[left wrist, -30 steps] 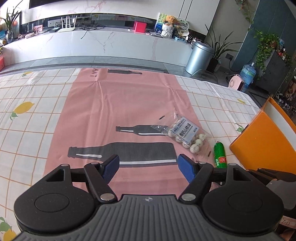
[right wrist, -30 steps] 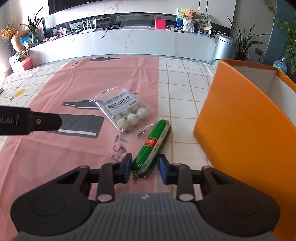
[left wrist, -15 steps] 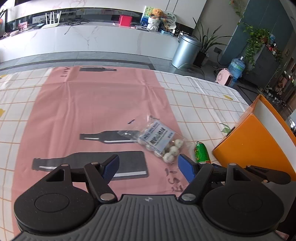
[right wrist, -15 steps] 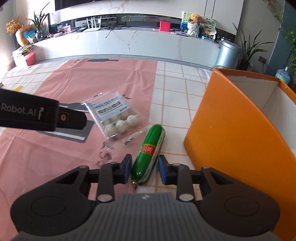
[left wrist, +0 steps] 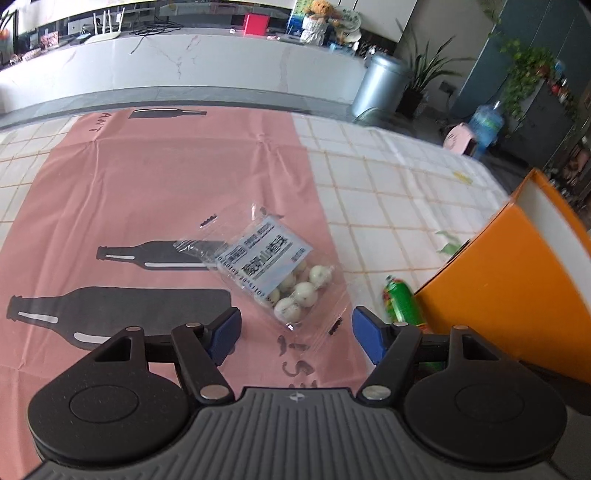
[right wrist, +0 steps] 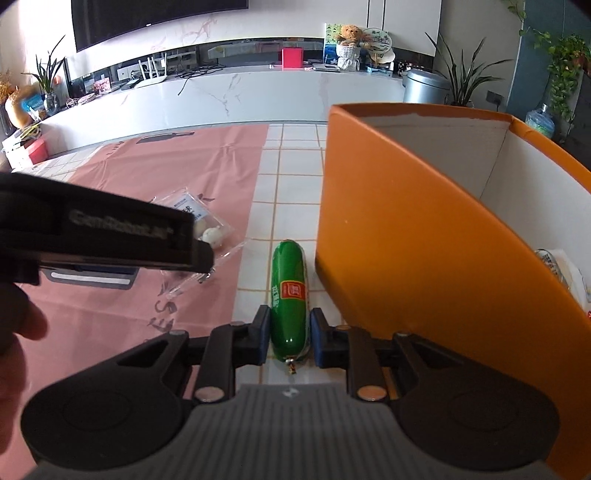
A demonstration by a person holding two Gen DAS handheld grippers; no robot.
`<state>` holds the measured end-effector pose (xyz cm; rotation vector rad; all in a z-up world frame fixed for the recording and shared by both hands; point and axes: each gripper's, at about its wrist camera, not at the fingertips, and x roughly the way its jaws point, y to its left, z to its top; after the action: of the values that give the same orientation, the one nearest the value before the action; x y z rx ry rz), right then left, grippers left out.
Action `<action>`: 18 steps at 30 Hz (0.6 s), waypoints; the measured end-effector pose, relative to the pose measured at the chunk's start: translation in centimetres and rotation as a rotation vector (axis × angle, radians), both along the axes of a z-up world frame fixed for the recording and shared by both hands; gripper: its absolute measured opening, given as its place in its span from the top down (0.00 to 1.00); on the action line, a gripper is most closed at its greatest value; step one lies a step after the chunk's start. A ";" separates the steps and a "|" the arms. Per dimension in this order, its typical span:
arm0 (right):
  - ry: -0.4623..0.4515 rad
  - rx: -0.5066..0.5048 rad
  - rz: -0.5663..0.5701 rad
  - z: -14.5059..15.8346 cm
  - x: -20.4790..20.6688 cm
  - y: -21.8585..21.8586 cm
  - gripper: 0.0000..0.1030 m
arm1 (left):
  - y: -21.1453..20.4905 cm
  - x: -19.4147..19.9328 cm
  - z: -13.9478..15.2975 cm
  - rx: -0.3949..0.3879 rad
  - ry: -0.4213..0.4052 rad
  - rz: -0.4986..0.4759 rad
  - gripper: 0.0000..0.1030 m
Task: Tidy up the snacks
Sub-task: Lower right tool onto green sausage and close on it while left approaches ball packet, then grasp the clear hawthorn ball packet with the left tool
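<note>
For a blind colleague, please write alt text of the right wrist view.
The right gripper is shut on a green sausage lying on the tiled tablecloth, beside an orange box. At left, the left gripper partly hides a bag of white balls.

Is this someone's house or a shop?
Most likely a home living room: a big dark TV screen hangs above a long marble counter, with a teddy bear and potted plants nearby.

Both wrist views downward, close, sharing sausage (left wrist: 402, 302)
</note>
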<state>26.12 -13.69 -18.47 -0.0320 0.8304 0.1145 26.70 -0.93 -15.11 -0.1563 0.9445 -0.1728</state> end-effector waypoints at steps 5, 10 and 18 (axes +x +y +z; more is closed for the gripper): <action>-0.006 0.022 0.001 -0.1 -0.1 -0.3 0.81 | 0.2 -0.4 0.1 0.040 -0.011 0.004 0.57; -0.014 0.020 0.001 -0.2 -0.1 -0.1 0.81 | 2.0 -0.9 0.2 0.018 0.037 0.021 0.94; -0.018 0.056 0.012 -0.3 -0.3 0.1 0.81 | 5.4 -2.3 0.4 0.052 0.069 0.077 1.00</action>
<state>25.80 -13.62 -18.78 0.0146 0.8084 0.1484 24.41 4.43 -14.68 -0.1518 1.0092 -0.0719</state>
